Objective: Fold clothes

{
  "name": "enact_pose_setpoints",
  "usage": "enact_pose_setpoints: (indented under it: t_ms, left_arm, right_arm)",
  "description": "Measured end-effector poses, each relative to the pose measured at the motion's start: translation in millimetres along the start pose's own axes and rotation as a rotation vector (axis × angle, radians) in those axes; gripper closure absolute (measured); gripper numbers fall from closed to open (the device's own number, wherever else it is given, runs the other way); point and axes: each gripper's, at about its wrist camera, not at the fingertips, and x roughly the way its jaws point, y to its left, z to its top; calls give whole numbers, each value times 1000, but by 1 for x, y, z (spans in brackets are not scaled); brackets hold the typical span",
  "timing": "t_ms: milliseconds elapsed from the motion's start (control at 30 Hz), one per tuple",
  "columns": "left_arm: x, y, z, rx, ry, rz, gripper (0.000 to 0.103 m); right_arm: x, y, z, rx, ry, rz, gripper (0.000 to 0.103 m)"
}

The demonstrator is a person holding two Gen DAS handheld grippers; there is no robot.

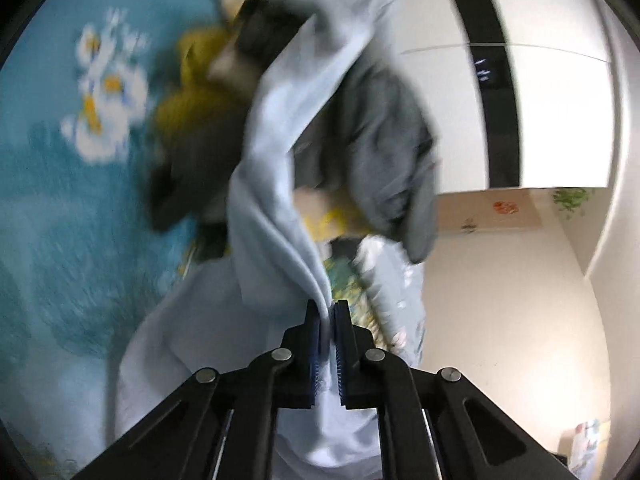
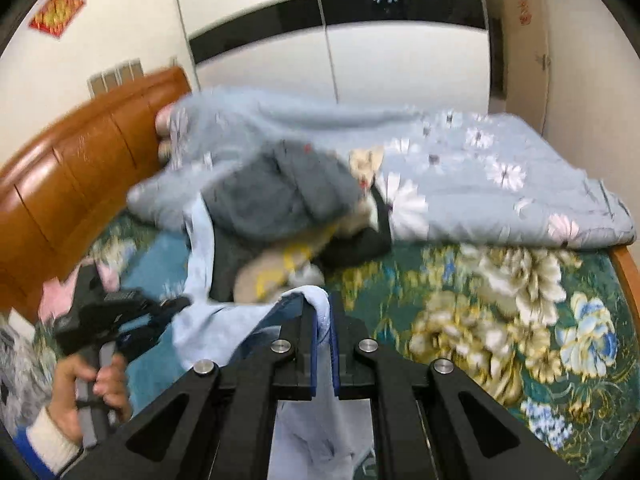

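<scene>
A light blue garment (image 1: 264,184) hangs stretched between my two grippers above the bed. My left gripper (image 1: 329,312) is shut on one edge of it. My right gripper (image 2: 322,312) is shut on another edge of the same light blue garment (image 2: 200,320). The left gripper also shows in the right wrist view (image 2: 176,304), held by a hand at the lower left. A pile of clothes lies behind: a grey garment (image 2: 280,196), a yellow and tan one (image 2: 276,272) and a dark one (image 2: 360,240). The frames are blurred.
The bed has a teal floral sheet (image 2: 480,320). A light blue floral quilt (image 2: 480,184) lies bunched at the far side. A brown wooden headboard (image 2: 80,168) stands at the left. A white wardrobe (image 2: 400,48) stands behind the bed.
</scene>
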Motion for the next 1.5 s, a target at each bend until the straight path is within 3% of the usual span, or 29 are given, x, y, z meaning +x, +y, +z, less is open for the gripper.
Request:
enact_pose_setpoints:
  t_ms: [167, 333, 433, 500, 667, 867, 1000, 1133, 1200, 1300, 1400, 1500]
  left_arm:
    - [-80, -77, 10, 221, -122, -67, 96]
    - [-169, -164, -15, 481, -260, -133, 96]
    - [-210, -196, -35, 579, -322, -167, 96]
    - [-232, -206, -49, 622, -350, -185, 96]
    - [-241, -189, -83, 659, -342, -148, 96]
    - [-245, -164, -129, 623, -237, -162, 96]
    - [-258, -189, -150, 644, -180, -231, 96]
    - [-265, -207, -152, 681, -200, -194, 94]
    - [-252, -198, -139, 641, -194, -125, 94]
    - [-212, -159, -113, 539, -159, -9, 94]
    - [-164, -100, -89, 413, -110, 138, 93]
    - [-116, -33, -69, 262, -38, 225, 94]
  right_arm:
    - [-56, 17, 49, -8, -241, 63, 98]
    - [-131, 41, 87, -82, -509, 94, 98]
    - [-169, 49, 93, -100, -613, 107, 98]
    - [-187, 50, 90, -98, -650, 116, 98]
    - [-202, 52, 65, -123, -622, 107, 98]
    - [-219, 47, 41, -159, -582, 91, 98]
    - [-243, 36, 59, -140, -642, 82, 98]
    - [-240, 44, 92, -169, -663, 83, 98]
    - [-207, 53, 105, -210, -577, 78, 98]
    - [-122, 64, 105, -258, -355, 55, 98]
    - [-21, 61, 75, -252, -133, 13, 98]
    - [63, 44, 34, -161, 51, 32, 98]
